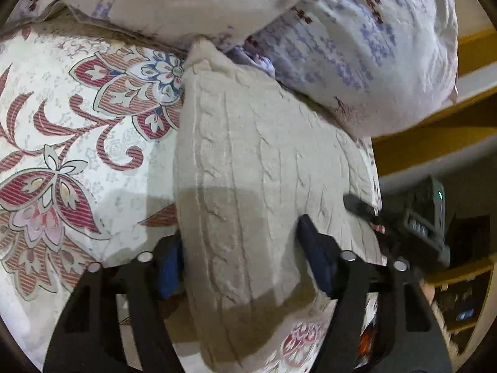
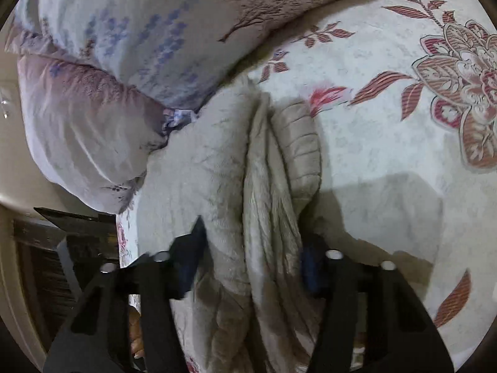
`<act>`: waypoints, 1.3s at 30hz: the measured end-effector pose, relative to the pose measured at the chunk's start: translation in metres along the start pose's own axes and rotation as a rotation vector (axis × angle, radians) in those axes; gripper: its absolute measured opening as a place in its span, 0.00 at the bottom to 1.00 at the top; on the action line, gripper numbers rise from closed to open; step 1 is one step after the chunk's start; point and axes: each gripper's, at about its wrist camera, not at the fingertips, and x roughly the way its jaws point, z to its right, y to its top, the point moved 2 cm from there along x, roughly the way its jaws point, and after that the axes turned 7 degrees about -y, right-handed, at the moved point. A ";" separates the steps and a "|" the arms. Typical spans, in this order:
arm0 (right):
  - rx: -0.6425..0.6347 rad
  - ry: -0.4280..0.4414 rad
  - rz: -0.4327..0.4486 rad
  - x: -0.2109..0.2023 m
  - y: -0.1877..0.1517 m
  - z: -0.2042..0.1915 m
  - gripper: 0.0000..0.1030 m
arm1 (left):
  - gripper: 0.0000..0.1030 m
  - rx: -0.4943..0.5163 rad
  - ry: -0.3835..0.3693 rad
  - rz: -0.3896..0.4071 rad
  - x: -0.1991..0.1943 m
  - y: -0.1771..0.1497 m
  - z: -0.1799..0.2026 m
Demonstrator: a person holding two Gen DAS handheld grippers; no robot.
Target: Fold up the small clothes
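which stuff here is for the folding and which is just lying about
For the job: beige knit garment, left tongs, right tongs.

Just lying about: lavender-print pillows, floral bedsheet, wooden shelves.

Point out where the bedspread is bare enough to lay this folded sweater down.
Bare floral bedspread lies beside the beige sweater, on the side away from the pillows; also. Crowded: the pillows press against the sweater's far end, and both grippers straddle it.

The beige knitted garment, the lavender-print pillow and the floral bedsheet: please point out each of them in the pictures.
beige knitted garment (image 1: 248, 161), left wrist view, on its cable-knit face.
lavender-print pillow (image 2: 149, 37), right wrist view, on its upper printed side.
floral bedsheet (image 1: 77, 143), left wrist view, on a bare printed part.
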 end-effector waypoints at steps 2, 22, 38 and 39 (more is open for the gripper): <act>0.002 0.026 0.027 -0.008 -0.009 -0.010 0.39 | 0.38 0.018 -0.037 0.019 -0.016 -0.001 -0.001; -0.029 -0.326 0.254 -0.003 0.000 -0.046 0.07 | 0.98 0.256 0.423 0.194 -0.146 -0.096 -0.031; -0.201 -0.363 0.190 -0.009 -0.092 -0.064 0.54 | 0.98 0.327 0.564 0.065 -0.109 -0.136 -0.037; -0.176 -0.347 0.199 -0.015 -0.092 -0.061 0.54 | 0.98 0.314 0.569 0.058 -0.105 -0.136 -0.037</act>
